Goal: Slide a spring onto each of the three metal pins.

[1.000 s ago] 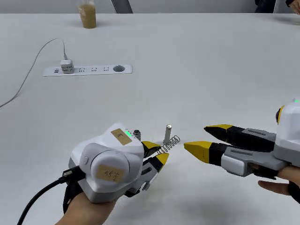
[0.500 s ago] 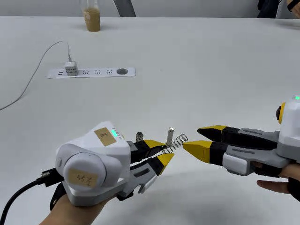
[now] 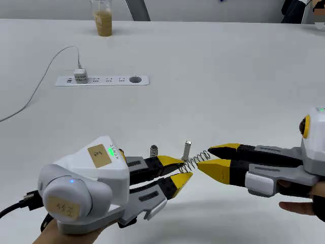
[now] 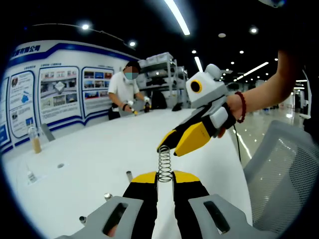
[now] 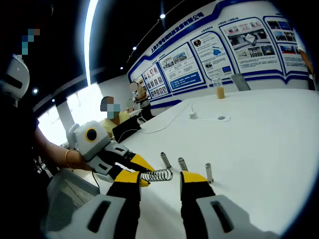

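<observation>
My left gripper (image 3: 182,169) is shut on one end of a small steel spring (image 3: 197,159), holding it above the white table (image 3: 228,81). The spring's free end lies between the spread jaws of my right gripper (image 3: 205,158), which is open. In the left gripper view the spring (image 4: 164,162) stands up from my yellow tips (image 4: 164,178) toward the right gripper (image 4: 185,142). In the right gripper view the spring (image 5: 157,175) lies crosswise between the fingers. A bare metal pin (image 3: 187,149) stands just behind the spring. A pin wearing a spring (image 3: 154,150) stands to its left. The right gripper view has two sprung pins (image 5: 163,159) (image 5: 182,163) and the bare pin (image 5: 209,172).
A white power strip (image 3: 101,80) with a plugged charger (image 3: 79,75) and a cable lies at the back left. A cup of brown drink (image 3: 103,18) stands at the far edge. A person (image 4: 127,89) sits at the table's far end.
My right gripper has moved left until its jaws bracket the spring's free end. My left gripper has shifted slightly right with the spring. The head camera has also shifted.
</observation>
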Available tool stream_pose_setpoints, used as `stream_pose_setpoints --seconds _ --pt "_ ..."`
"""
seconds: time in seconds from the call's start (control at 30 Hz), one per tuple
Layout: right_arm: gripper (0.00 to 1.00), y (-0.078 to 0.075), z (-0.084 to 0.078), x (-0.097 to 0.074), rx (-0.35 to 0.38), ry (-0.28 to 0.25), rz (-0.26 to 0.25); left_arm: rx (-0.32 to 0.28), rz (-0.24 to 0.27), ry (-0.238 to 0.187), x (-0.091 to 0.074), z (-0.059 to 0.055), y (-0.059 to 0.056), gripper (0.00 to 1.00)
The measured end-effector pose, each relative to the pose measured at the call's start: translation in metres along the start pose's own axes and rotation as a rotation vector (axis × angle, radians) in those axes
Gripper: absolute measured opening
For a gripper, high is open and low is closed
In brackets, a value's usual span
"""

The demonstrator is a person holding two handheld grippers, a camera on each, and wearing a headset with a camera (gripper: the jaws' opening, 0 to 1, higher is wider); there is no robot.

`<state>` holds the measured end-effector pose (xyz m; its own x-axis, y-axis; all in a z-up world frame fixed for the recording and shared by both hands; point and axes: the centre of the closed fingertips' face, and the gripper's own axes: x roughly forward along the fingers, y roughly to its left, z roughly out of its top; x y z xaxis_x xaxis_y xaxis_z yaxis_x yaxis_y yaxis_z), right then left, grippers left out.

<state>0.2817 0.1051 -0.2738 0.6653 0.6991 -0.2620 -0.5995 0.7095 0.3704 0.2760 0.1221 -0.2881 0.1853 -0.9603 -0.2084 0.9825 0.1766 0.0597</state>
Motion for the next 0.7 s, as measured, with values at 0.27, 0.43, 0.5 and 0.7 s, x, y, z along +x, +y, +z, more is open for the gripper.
stream_pose_setpoints --seconds 0.27,0.43,0.5,0.7 --pt "0.27 0.014 0.006 0.002 0.042 -0.028 0.065 0.008 -0.017 -0.029 -0.007 0.008 -0.005 0.11" --pt "0.23 0.02 0.012 0.002 0.07 -0.06 0.101 0.006 -0.016 -0.055 -0.013 0.015 -0.007 0.11" --pt "0.21 0.021 0.014 0.002 0.083 -0.068 0.11 0.006 -0.013 -0.062 -0.014 0.017 -0.007 0.11" --pt "0.15 0.024 0.022 0.001 0.117 -0.105 0.138 0.011 -0.009 -0.07 -0.014 0.021 -0.008 0.11"
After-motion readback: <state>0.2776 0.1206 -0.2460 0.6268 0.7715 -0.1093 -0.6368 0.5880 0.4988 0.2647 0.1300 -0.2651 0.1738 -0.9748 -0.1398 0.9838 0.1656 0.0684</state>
